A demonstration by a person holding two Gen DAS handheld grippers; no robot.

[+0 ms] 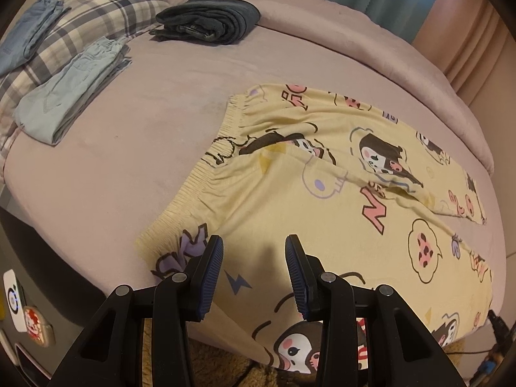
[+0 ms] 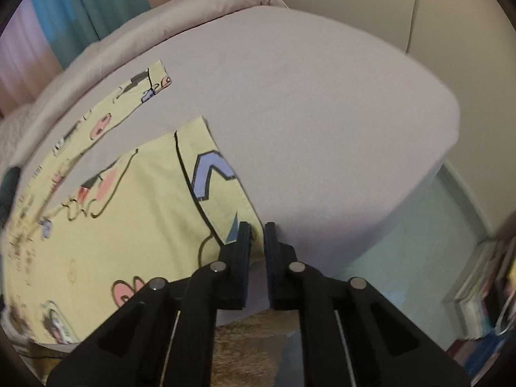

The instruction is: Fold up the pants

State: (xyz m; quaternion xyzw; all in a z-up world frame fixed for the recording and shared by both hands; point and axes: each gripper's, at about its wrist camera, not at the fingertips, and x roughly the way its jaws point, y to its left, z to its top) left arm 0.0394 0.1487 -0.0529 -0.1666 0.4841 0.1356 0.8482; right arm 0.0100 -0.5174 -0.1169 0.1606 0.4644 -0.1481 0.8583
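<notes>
Yellow cartoon-print pants (image 1: 322, 200) lie spread flat on the pink bed (image 1: 122, 167), waistband to the left, both legs running right. My left gripper (image 1: 254, 277) is open, hovering just above the near waist corner, holding nothing. In the right wrist view the pants' leg ends (image 2: 129, 213) lie on the bed (image 2: 322, 129). My right gripper (image 2: 257, 235) has its jaws nearly closed with a narrow gap, at the near leg's hem corner at the bed edge. I cannot tell whether cloth is pinched.
Folded dark pants (image 1: 209, 21), folded light blue pants (image 1: 71, 93) and blue jeans (image 1: 29, 38) on a plaid pillow (image 1: 106, 9) lie at the far left. Curtains (image 1: 403, 0) hang behind. A brown rug (image 2: 248, 348) and stacked books (image 2: 483, 290) are on the floor.
</notes>
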